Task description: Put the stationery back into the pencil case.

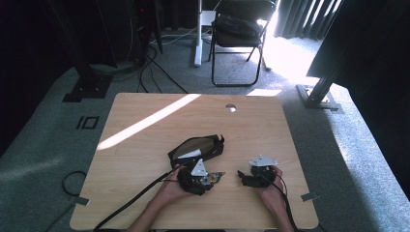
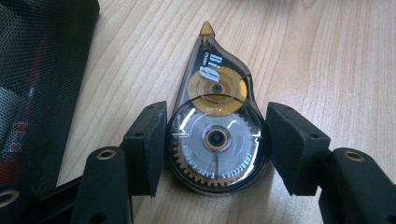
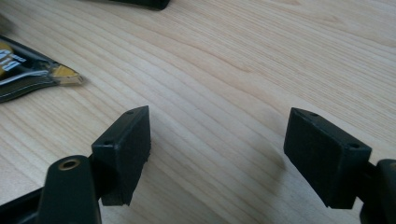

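A smoky, see-through correction tape dispenser point(image 2: 215, 140) with yellow gears lies flat on the wooden table point(image 1: 145, 121), its tip pointing away from my left gripper. My left gripper point(image 2: 217, 142) has both pads against the dispenser's round body, shut on it. In the high view that left gripper point(image 1: 212, 178) sits near the front middle, with the dispenser's tip point(image 1: 220, 174) poking out to the right. My right gripper point(image 1: 241, 176) rests a little to the right, pointing at it. The right gripper point(image 3: 217, 140) stands open with bare wood between its pads, and the dispenser's yellow tip point(image 3: 65, 74) lies at far left.
A black mesh pouch point(image 1: 196, 149) lies open just behind the left gripper, and its mesh point(image 2: 37, 93) fills the left edge of the left gripper view. A round cable hole point(image 1: 230, 107) sits near the table's far edge. A black chair point(image 1: 237, 34) stands beyond the table.
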